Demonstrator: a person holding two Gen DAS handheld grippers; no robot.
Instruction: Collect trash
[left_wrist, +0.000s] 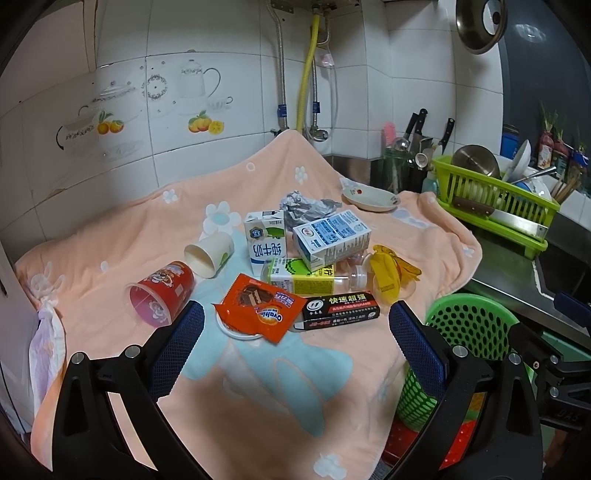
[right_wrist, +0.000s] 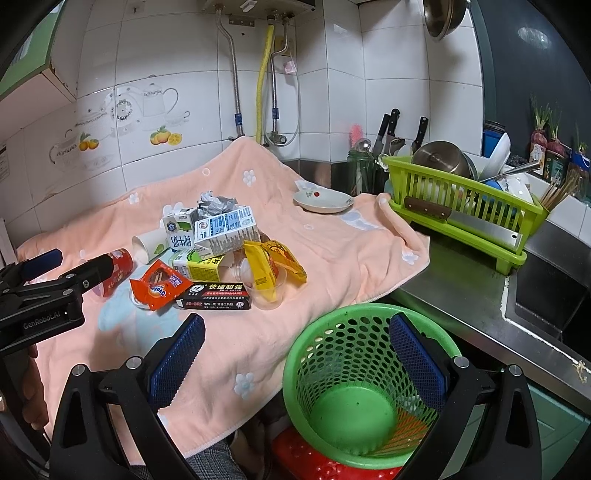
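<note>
In your left wrist view, your left gripper (left_wrist: 296, 325) hangs spread wide and holds nothing, its blue pads (left_wrist: 177, 343) framing the near edge of the trash pile on the peach blanket (left_wrist: 110, 240). The orange Ovaltine wrapper (left_wrist: 258, 308) and the black glue box (left_wrist: 341, 312) lie nearest, side by side; behind them sit a yellow-labelled bottle (left_wrist: 303, 277), two milk cartons (left_wrist: 266, 240), crumpled foil (left_wrist: 306, 206), a tipped paper cup (left_wrist: 208, 253) and, to the left, a red cup (left_wrist: 160, 291) on its side. A yellow wrapper (left_wrist: 388, 273) lies at the pile's right. In your right wrist view, your right gripper (right_wrist: 296, 328) is also spread and holds nothing, hovering over the green basket (right_wrist: 314, 350), which stands off the blanket's near right edge, well apart from the pile. A white dish (right_wrist: 323, 201) rests far right on the blanket.
</note>
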